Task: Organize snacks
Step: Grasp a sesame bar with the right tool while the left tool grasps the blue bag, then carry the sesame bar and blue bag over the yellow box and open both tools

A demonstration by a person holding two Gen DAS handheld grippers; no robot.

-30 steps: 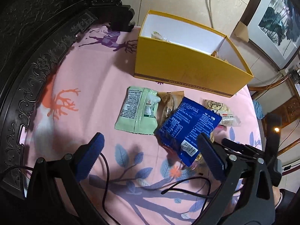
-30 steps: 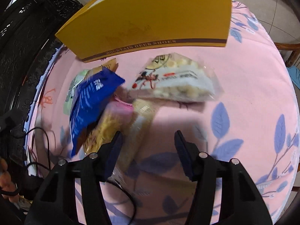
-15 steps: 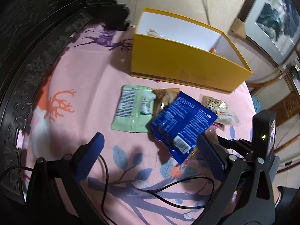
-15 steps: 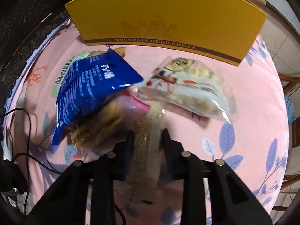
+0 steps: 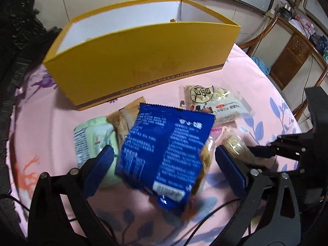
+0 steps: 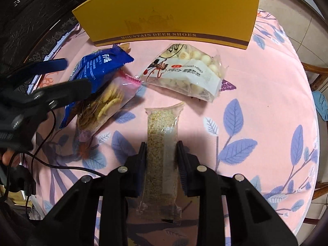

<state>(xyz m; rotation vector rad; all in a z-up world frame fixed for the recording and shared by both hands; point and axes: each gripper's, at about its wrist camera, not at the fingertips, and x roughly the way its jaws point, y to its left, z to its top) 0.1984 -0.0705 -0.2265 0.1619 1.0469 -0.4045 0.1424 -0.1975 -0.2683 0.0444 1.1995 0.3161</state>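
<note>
The right gripper is closed on a long clear packet of pale grains; both pads are pressed against its sides, the jaws having just been closing within the last second with the packet between them. The packet is gripped near its middle, and its far end is pointed toward the yellow box. The left gripper is held with its jaws wide apart; a blue snack bag is seen between the blue pads, but neither pad is pressed on it, and whether either touches it cannot be told through the blur.

Under the blue bag a clear bag of round crackers with a pink end is partly covered. A pale green packet and a brown-wrapped snack are found just beside the blue bag on its far-left side, the brown one partly overlapped by it. A clear and white bag of small white rounds is laid apart from the gripped packet, between it and the box, close to the box's front wall.

All of this is carried on a desk covered by a pink cloth printed with blue-violet leaves. The box is stood open at the far side of the cloth; its walls are white inside, and a brown band with lettering is run along the base of its front. A black cable is trailed over the cloth near the left gripper. Dark carved woodwork is seen past the cloth's left edge.
</note>
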